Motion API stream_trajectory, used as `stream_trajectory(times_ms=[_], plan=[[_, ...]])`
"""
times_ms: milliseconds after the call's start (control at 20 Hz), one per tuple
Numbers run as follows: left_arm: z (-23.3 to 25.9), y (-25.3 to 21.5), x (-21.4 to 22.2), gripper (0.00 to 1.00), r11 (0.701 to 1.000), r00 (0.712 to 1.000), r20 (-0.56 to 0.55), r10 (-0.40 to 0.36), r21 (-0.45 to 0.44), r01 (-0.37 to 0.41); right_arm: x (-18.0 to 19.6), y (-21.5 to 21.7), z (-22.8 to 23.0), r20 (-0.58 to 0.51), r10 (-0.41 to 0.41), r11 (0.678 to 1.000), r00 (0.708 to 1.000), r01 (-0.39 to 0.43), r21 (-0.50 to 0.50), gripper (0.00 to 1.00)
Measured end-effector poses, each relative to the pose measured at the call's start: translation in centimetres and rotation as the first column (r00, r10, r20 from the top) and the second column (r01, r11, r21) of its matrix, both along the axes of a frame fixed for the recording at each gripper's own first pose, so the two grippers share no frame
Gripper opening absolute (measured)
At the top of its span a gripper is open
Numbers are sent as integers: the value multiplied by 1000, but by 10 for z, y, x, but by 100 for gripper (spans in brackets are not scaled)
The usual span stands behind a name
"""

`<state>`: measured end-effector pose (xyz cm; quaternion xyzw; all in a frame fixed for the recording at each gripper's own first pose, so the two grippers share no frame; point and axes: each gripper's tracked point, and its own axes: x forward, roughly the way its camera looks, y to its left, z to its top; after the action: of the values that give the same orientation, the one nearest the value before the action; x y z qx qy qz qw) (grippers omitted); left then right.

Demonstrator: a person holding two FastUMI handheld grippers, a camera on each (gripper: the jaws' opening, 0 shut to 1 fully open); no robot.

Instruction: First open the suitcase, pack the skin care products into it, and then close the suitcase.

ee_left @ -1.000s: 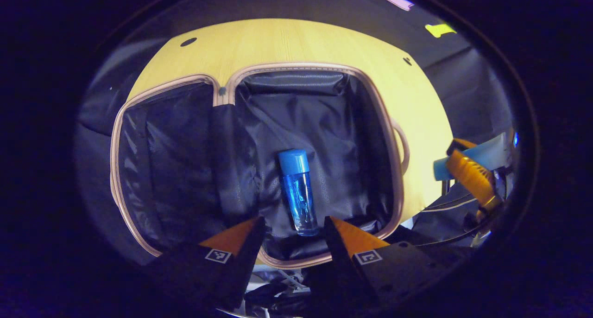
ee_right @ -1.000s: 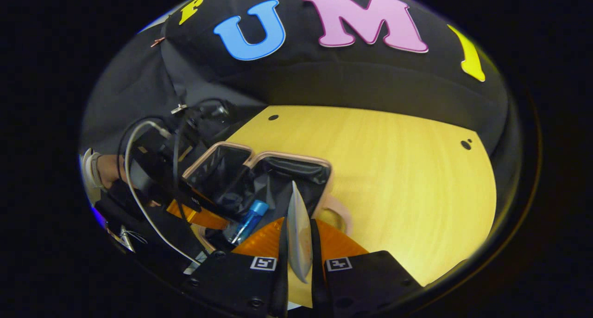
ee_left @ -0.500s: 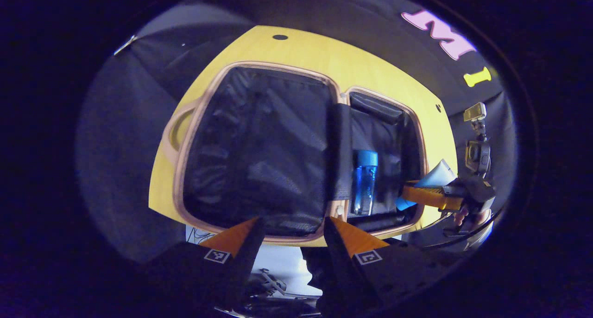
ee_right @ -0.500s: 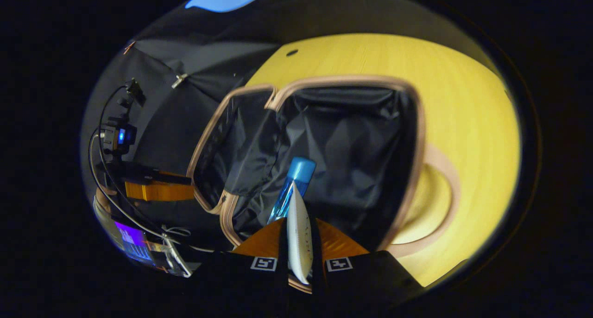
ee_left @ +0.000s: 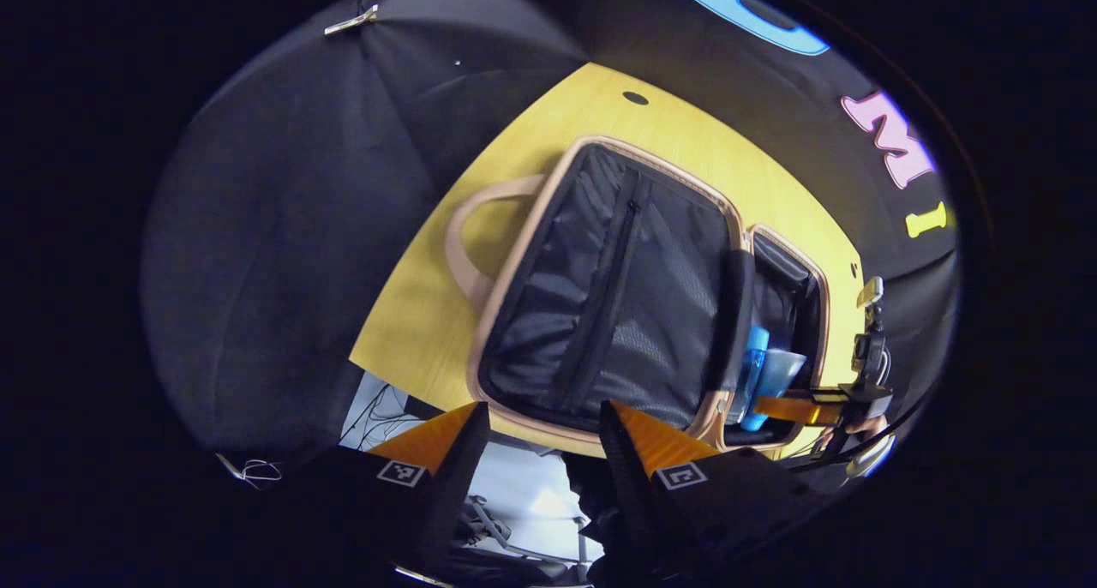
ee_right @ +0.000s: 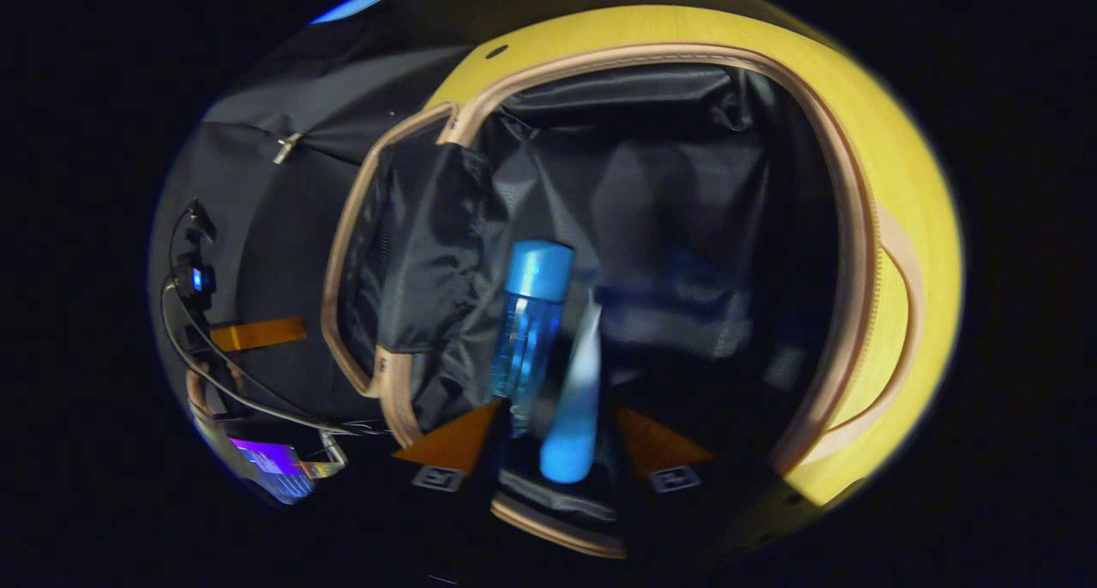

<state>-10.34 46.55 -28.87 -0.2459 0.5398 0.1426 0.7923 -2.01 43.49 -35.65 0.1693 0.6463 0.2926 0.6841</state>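
Right gripper (ee_right: 553, 438) stands with its jaws wide apart, and a pale tube (ee_right: 576, 399) with a blue cap sits blurred between them, gripped by neither finger. Just beside it lies the blue bottle (ee_right: 527, 327), flat on the black lining of the open suitcase (ee_right: 861, 254). Left gripper (ee_left: 540, 438) is spread wide too, holding nothing, off the near edge of the yellow table (ee_left: 411, 331).

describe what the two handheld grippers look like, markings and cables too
Each gripper has two wedge-shaped fingers on a dark blocky body, with a small square black-and-white marker tag at each finger's base. That shows on the left gripper and the right gripper. In the right gripper view, dark and pale cables loop from the left gripper's body.
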Motion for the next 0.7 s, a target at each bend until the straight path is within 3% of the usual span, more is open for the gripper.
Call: stream_trajectory(times_ms=[100, 200, 350, 550, 700], plan=[[0, 11, 12, 82, 1000, 1000, 20, 9, 10, -9, 6, -9, 4, 84, 30, 999, 996, -27, -31, 99], [1, 43, 25, 82, 998, 998, 41, 50, 30, -51, 14, -25, 29, 238, 40, 999, 970, -32, -35, 98], [-7, 73, 36, 82, 995, 995, 40, 95, 26, -97, 19, -45, 57, 345, 30, 1000, 938, -27, -14, 98], [-28, 107, 58, 82, 989, 989, 5, 146, 13, -146, 18, -62, 96, 409, -38, 999, 912, 19, 49, 97], [-58, 126, 63, 82, 984, 981, -88, 175, 49, -171, 19, -74, 111, 424, -93, 995, 901, 65, 80, 97]])
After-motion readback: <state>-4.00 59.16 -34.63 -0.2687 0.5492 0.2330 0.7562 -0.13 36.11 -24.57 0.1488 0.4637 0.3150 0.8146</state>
